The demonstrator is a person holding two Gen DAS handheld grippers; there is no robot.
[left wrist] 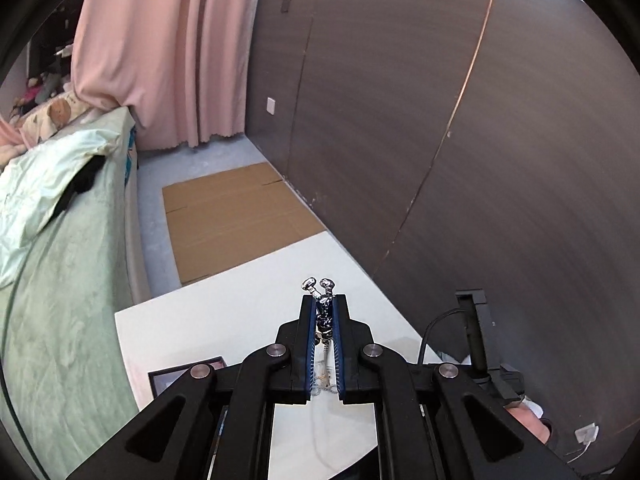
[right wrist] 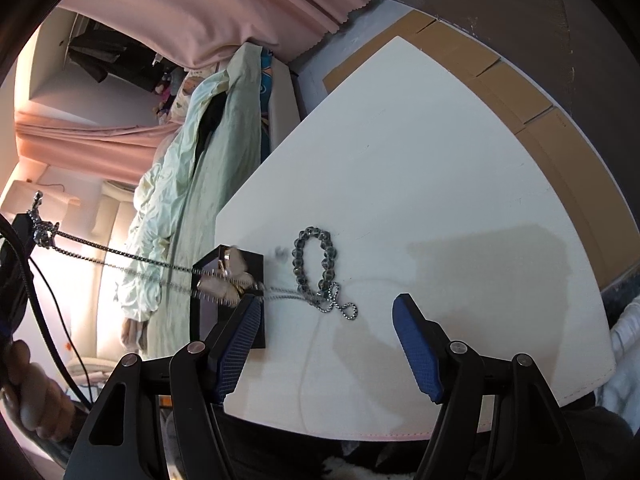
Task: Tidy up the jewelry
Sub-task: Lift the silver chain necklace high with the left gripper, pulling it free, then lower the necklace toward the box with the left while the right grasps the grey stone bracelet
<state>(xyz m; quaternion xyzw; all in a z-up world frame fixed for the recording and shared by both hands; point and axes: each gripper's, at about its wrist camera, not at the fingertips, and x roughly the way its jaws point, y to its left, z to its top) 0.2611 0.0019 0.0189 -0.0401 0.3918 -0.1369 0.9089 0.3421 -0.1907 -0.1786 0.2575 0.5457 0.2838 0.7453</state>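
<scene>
And there's the silver chain necklace, lifted at one end and strung taut through the air, its far end trailing down across the black jewelry box to a small looped tangle lying on the white table. The left tongs are clamped tight on the necklace's chunky clasp end, blue pads pressed in on both sides, with two little silver knobs poking up past the fingertips and fine chain dangling below between the arms. From the right wrist view those left tongs show at the far left edge, raised above the table, with a hand gripping the handle underneath. Just beside the chain's tangle sits a bracelet of dark, glassy beads, lying flat in a loop on the table, touching or nearly touching the chain at its lower end. The jewelry box rests at the table's left edge, something pale and glossy showing on top, though it is too blurred to make out. The right tongs hang wide open over the table with nothing between the blue pads, the left pad overlapping the box in view. Beyond the table, a bed with pale green covers, flattened cardboard on the floor, a pink curtain and a dark wood-grain wall.
</scene>
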